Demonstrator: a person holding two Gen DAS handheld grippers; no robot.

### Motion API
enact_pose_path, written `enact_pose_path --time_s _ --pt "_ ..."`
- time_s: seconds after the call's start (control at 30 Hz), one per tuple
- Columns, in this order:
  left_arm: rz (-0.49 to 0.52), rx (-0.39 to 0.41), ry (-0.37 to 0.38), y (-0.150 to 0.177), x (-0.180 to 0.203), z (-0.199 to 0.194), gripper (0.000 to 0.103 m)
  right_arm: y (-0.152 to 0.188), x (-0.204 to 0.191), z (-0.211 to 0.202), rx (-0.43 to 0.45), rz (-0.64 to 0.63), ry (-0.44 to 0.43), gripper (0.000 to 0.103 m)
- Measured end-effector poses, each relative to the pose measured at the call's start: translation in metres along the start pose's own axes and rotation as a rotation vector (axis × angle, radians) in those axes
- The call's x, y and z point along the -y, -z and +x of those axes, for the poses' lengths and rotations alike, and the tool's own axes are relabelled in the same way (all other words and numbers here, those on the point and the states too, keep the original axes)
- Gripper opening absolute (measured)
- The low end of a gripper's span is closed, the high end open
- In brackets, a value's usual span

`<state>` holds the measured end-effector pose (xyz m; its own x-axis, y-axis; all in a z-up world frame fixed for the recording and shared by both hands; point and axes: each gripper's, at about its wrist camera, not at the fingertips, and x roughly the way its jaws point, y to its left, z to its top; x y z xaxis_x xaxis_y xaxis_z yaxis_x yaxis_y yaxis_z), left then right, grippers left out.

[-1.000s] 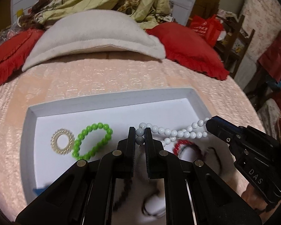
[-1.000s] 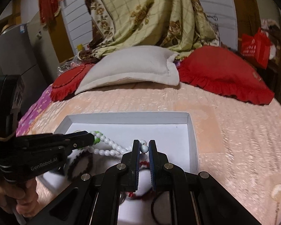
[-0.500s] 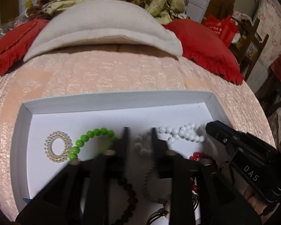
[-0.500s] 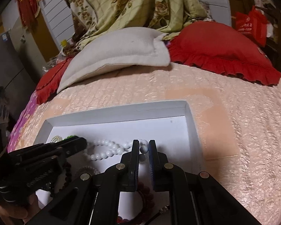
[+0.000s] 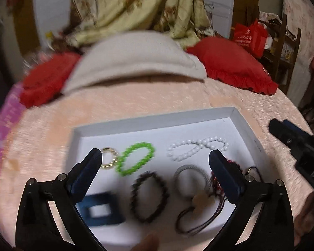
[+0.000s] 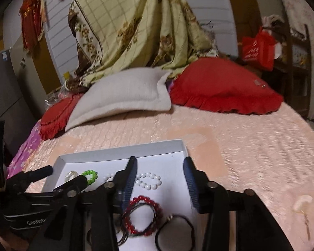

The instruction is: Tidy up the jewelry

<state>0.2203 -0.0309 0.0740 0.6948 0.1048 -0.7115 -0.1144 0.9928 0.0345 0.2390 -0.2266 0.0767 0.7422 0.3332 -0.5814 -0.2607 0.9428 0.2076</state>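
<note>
A white tray lies on the pink bed cover. In it lie a white bead string, a green bead bracelet, a gold coil ring, a dark bead bracelet, a grey band, a blue square frame and a corded pendant. My left gripper is open and empty above the tray. My right gripper is open and empty above the white beads, near a red bead bracelet and a black cord loop.
A cream pillow and red cushions lie at the head of the bed. A small pale object lies on the cover at the right. A floral cloth hangs behind. A red bag stands on shelves at the right.
Both grippers have let go of the white bead string and opened. It now lies in the tray. Both grippers have pulled back and up.
</note>
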Motion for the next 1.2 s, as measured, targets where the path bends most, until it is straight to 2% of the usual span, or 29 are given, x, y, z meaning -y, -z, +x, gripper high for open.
enact_pose_path --time_s 0.13,0.17,0.27,0.4,0.47,0.57,0.7,0.8,0.9,1.0,1.07,1.13,1.2 --pt "-0.012 0.032 -0.004 0.028 -0.012 -0.057 0.102 0.014 -0.011 -0.047 0.007 -0.018 -0.003 0.045" --pt "-0.012 0.039 -0.009 0.036 -0.014 -0.07 0.102 0.018 -0.013 -0.055 0.004 -0.019 -0.002 0.049" --pt "0.015 0.066 -0.043 0.068 -0.016 -0.111 0.102 0.045 -0.027 -0.094 -0.032 -0.035 -0.01 0.077" --pt "0.033 0.065 -0.053 0.113 -0.018 -0.149 0.102 0.093 -0.05 -0.131 -0.086 -0.13 -0.035 0.08" --pt "0.018 0.04 -0.071 0.134 -0.022 -0.159 0.102 0.119 -0.054 -0.143 -0.082 -0.172 -0.015 0.083" --pt "0.018 0.018 -0.095 0.153 -0.025 -0.164 0.102 0.14 -0.046 -0.141 -0.106 -0.162 0.047 0.083" --pt "-0.012 -0.016 -0.115 0.16 -0.029 -0.161 0.102 0.133 -0.032 -0.139 -0.104 -0.073 0.019 0.083" --pt "-0.056 -0.013 -0.093 0.157 -0.03 -0.155 0.102 0.135 -0.036 -0.131 -0.15 -0.068 0.015 0.083" --pt "-0.057 -0.03 -0.042 0.151 -0.024 -0.146 0.102 0.136 -0.046 -0.136 -0.129 -0.116 0.034 0.083" --pt "-0.039 -0.012 -0.057 0.15 -0.019 -0.141 0.102 0.135 -0.047 -0.138 -0.119 -0.104 0.027 0.083" --pt "-0.044 -0.039 -0.063 0.154 -0.022 -0.132 0.102 0.134 -0.048 -0.135 -0.121 -0.102 0.038 0.083" --pt "-0.08 -0.075 -0.025 0.155 -0.028 -0.125 0.102 0.133 -0.05 -0.129 -0.134 -0.104 0.042 0.083" --pt "-0.105 -0.072 -0.017 0.154 -0.031 -0.123 0.102 0.129 -0.053 -0.125 -0.144 -0.122 0.048 0.083"
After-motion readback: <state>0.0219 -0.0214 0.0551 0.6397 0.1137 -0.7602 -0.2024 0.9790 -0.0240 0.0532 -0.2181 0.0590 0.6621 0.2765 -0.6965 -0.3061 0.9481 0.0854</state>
